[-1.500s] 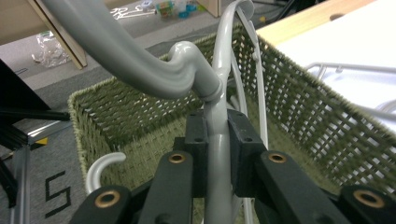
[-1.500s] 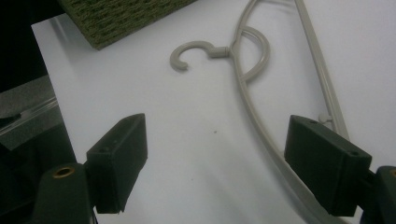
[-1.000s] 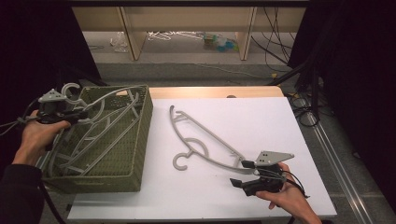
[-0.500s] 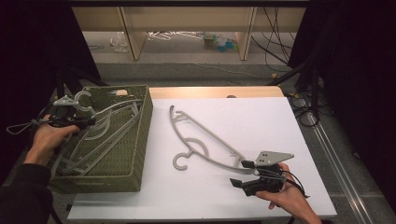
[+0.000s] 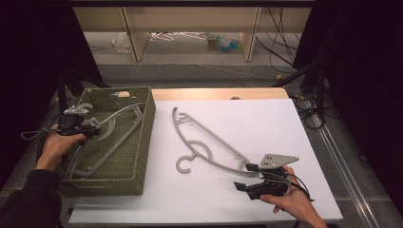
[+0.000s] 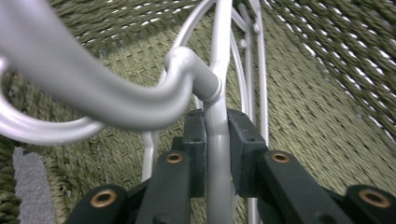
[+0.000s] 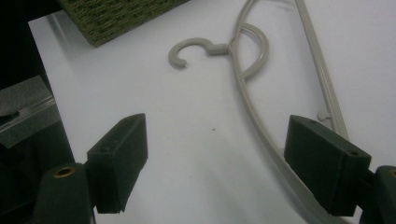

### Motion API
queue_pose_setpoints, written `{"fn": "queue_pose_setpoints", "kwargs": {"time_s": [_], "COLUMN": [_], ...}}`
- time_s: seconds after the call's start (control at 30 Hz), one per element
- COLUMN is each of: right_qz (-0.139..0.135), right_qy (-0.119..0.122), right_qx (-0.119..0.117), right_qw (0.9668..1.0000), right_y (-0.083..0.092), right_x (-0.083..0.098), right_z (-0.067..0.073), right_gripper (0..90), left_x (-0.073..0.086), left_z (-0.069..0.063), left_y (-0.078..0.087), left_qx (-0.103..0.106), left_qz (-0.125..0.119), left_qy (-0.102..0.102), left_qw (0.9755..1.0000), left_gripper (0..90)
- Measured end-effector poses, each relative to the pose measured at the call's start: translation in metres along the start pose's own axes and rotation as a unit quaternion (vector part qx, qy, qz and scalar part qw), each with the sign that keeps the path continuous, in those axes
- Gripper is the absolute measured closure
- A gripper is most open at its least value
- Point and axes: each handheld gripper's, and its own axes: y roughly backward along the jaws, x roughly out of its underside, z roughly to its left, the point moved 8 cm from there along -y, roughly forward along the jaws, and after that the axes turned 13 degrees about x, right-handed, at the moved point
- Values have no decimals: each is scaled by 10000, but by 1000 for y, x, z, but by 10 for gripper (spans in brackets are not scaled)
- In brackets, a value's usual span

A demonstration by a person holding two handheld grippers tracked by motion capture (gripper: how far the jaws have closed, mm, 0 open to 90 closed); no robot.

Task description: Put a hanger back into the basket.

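At the table's near right corner, the right gripper (image 5: 248, 177) rests with its jaws spread wide, one pad beside the near end of a grey plastic hanger (image 5: 209, 142) lying flat mid-table. Farther left, the left gripper (image 6: 215, 140) is clamped on another hanger's neck (image 6: 218, 154) over the green woven basket (image 5: 142, 142).

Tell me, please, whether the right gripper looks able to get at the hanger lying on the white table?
Probably yes. The right gripper is open right at one end of the hanger, nothing lies between them, and the white table around is bare.
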Motion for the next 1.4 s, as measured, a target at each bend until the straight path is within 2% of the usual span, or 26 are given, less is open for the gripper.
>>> {"fn": "queue_pose_setpoints", "kwargs": {"time_s": [0.03,0.1,0.17,0.23,0.3,0.4,0.43,0.5,0.63,0.73,0.77,0.83,0.93,1.0,1.03,1.1,1.17,1.23,1.3,1.33,1.37,1.4], "right_qz": [-7,-10,-12,-10,-11,-7,1,0,-36,-23,-18,13,5,1,2,22,15,14,27,32,31,13], "right_qy": [1,-3,0,-1,-7,-10,-14,-15,25,18,1,-30,4,-8,10,11,18,18,7,0,6,25], "right_qx": [-10,1,4,6,5,1,-2,-6,29,19,12,-15,-18,-18,-22,-50,-53,-42,-42,-48,-48,-43], "right_qw": [10000,10000,10000,10000,10000,10000,10000,10000,10000,10000,10000,10000,10000,10000,10000,10000,10000,10000,10000,10000,10000,10000], "right_y": [0,0,0,0,0,0,0,0,-1,-2,-2,-2,-3,-4,-4,-4,-4,-5,-4,-4,-4,-4], "right_x": [0,0,0,0,0,0,0,0,0,0,0,1,1,1,1,1,1,1,1,1,1,0], "right_z": [0,0,-1,-1,-1,0,0,0,0,1,1,1,2,2,3,4,4,3,4,4,4,4], "right_gripper": [226,226,226,226,226,226,226,226,226,226,226,225,225,224,224,224,223,222,222,222,222,222], "left_x": [0,1,1,-1,-4,-9,-14,-19,-24,-25,-24,-22,-20,-19,-18,-16,-13,-9,-3,-1,1,4], "left_z": [1,3,5,5,0,-12,-20,-30,-56,-83,-90,-117,-138,-156,-167,-181,-195,-209,-220,-225,-230,-238], "left_y": [0,4,11,20,28,38,41,46,56,58,58,58,57,56,55,53,50,45,39,37,35,31], "left_qx": [-64,-146,-284,-344,-299,-189,-108,-43,83,281,308,444,587,740,923,1057,1133,1165,1214,1265,1364,1551], "left_qz": [-75,23,-48,-185,-361,-618,-895,-1208,-1514,-1749,-1765,-1846,-1915,-1995,-2057,-2114,-2036,-2057,-2005,-2009,-2025,-2054], "left_qy": [57,21,135,165,222,180,276,342,206,62,-4,-181,-342,-382,-357,-375,-500,-618,-607,-591,-661,-683], "left_qw": [9999,9999,9995,9991,9987,9977,9955,9921,9882,9842,9838,9816,9791,9763,9736,9710,9712,9697,9703,9696,9675,9639], "left_gripper": [748,719,652,633,587,544,526,474,419,389,379,353,331,307,304,298,291,285,282,279,277,265]}}
